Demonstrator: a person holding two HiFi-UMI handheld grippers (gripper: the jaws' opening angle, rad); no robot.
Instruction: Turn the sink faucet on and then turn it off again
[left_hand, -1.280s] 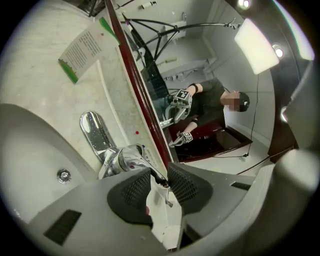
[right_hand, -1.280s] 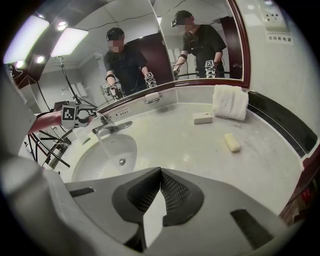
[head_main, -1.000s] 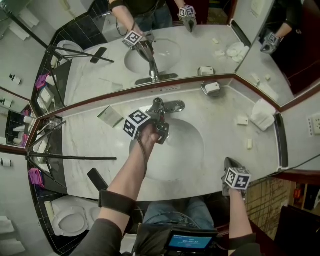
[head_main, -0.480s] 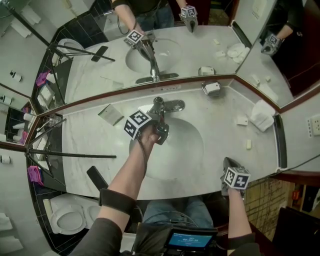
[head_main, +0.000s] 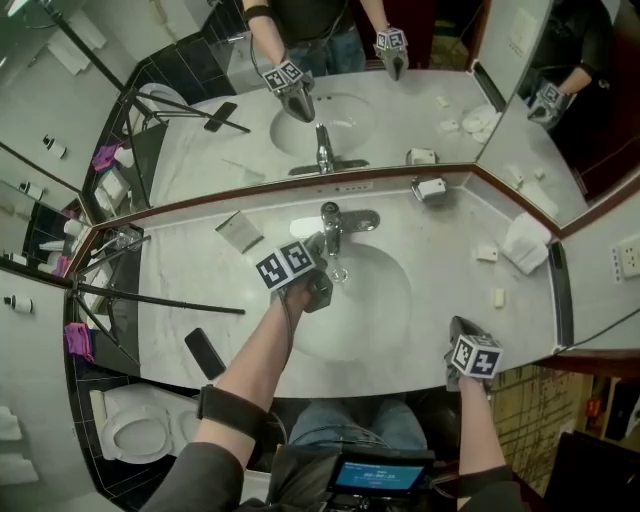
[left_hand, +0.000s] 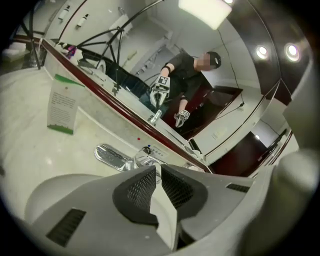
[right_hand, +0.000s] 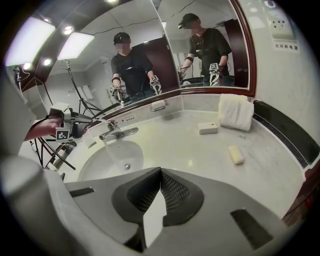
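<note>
Chrome sink faucet (head_main: 335, 222), at the white marble table's (head_main: 455, 285) back edge, now runs water (right_hand: 114, 154). Left gripper (left_hand: 157, 172) has backed off its lever, its jaws just clenched on nothing; right gripper (right_hand: 160, 176) idles clenched. Turning off remains.

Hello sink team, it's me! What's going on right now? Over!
Left gripper jaws just closing, nothing between, just short of the faucet. Right gripper shut, empty, over the counter front edge. Water running into the basin. Nothing in the way.

The faucet (head_main: 333, 225) stands behind the sink (head_main: 378, 300), a towel (head_main: 527, 240) rightward.
</note>
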